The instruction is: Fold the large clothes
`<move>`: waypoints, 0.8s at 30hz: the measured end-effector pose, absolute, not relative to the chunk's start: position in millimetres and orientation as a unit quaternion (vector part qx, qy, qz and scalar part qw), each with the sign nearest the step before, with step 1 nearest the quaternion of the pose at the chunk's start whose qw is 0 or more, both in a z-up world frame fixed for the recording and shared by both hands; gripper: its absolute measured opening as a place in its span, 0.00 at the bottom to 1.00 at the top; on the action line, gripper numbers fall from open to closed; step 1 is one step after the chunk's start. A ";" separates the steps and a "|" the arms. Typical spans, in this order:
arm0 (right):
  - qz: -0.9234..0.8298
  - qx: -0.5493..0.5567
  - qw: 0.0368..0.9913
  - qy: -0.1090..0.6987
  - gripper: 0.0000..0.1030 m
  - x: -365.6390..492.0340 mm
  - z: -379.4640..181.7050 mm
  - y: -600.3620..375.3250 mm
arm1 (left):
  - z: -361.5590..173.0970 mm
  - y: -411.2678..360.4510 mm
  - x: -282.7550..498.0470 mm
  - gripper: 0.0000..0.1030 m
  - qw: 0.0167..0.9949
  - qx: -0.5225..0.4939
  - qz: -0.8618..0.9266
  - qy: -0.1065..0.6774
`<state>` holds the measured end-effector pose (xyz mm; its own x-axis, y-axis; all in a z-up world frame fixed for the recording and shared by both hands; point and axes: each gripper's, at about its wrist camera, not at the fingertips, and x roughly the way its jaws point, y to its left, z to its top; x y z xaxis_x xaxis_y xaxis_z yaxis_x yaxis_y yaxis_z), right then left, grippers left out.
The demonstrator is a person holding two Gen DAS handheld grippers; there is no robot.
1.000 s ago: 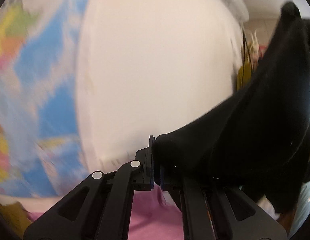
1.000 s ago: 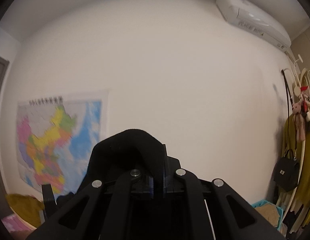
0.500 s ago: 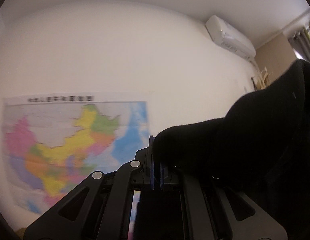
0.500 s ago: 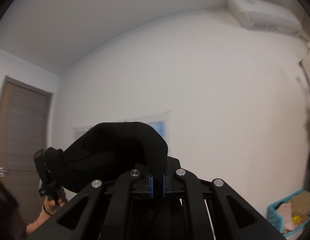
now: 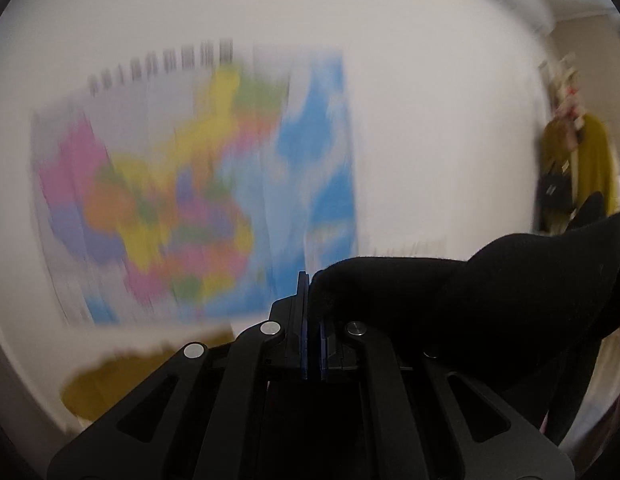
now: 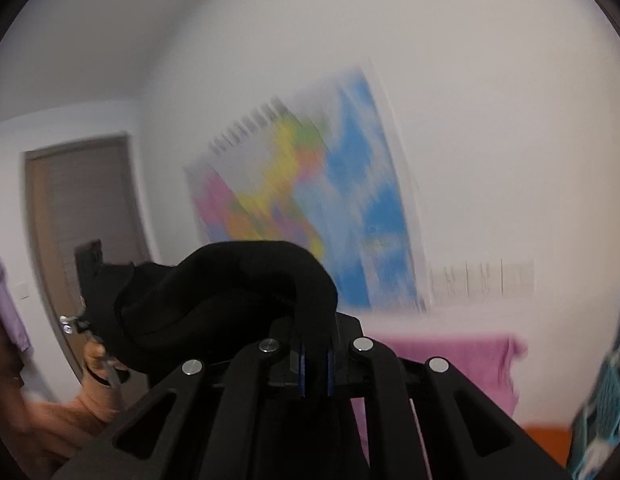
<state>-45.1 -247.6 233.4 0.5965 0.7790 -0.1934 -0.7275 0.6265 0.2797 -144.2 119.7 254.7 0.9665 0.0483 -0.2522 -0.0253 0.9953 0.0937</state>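
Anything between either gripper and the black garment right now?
Nothing visible. The left gripper and right gripper are each shut on the black garment, which bunches over the pads and hangs between them.

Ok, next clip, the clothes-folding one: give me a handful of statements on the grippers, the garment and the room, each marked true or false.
1. Both grippers are shut on the black garment. True: the left gripper and the right gripper each pinch its fabric.
2. The garment lies folded flat on a table. False: it hangs bunched between the grippers, held up.
3. A colourful map hangs on the wall. True.
4. The door stands wide open. False: it looks closed.
5. The cloth behind the right gripper is green. False: it is pink.
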 end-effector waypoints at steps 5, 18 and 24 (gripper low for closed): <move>0.361 0.099 0.873 0.312 0.07 89.9 129.1 -197.4 | 145.2 141.7 -14.0 0.04 0.961 0.028 0.063 0.268; 0.259 0.185 0.816 0.482 0.07 235.2 -32.8 -196.3 | 10.9 186.3 137.8 0.05 0.898 -0.057 0.035 0.434; 0.201 0.169 0.809 0.526 0.23 261.1 -84.7 -194.2 | -34.2 184.5 178.2 0.09 0.863 -0.062 0.067 0.497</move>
<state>261.1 -194.2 -84.7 0.3657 0.5038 -0.7826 -0.1475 0.8616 0.4857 178.2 184.5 -34.2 0.4972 0.0548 -0.8659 -0.1775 0.9833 -0.0397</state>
